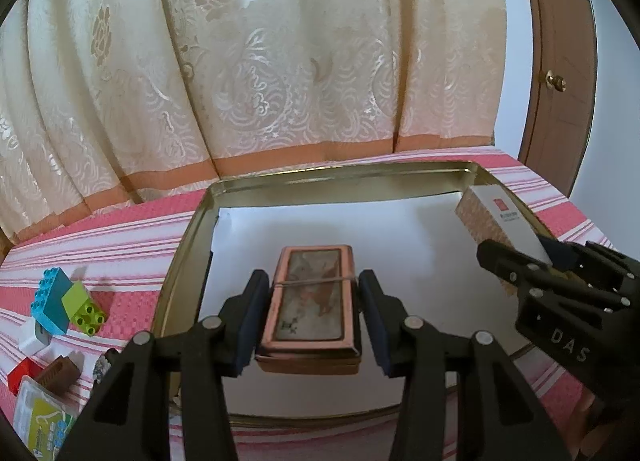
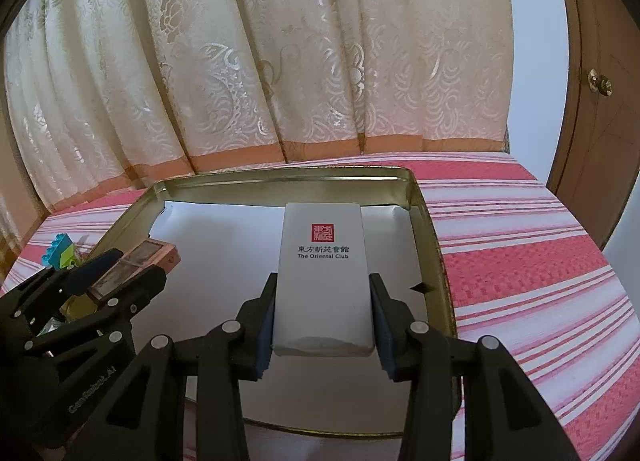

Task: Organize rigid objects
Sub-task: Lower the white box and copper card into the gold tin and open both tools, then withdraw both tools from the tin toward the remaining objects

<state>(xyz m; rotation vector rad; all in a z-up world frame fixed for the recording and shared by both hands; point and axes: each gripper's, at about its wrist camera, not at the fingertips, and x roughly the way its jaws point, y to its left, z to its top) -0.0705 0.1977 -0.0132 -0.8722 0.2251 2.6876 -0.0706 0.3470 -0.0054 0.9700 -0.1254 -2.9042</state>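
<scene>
A shallow gold metal tray point(image 1: 188, 229) lined with white paper lies on the pink striped cloth. My left gripper point(image 1: 312, 321) is open, its pads either side of a small pink tin box point(image 1: 310, 301) with a small gap on each side; the box rests low over the tray's paper. My right gripper point(image 2: 322, 321) is shut on a white box printed "The Oriental Club" point(image 2: 324, 269), held over the tray's right part. The white box also shows in the left wrist view point(image 1: 496, 217), and the tin in the right wrist view point(image 2: 136, 265).
Left of the tray lie blue and green toy bricks point(image 1: 64, 301), a white and red block point(image 1: 28, 353), a brown brick point(image 1: 60, 375) and a clear packet point(image 1: 40, 417). A cream curtain point(image 1: 260, 61) hangs behind. A wooden door point(image 1: 560, 81) stands at right.
</scene>
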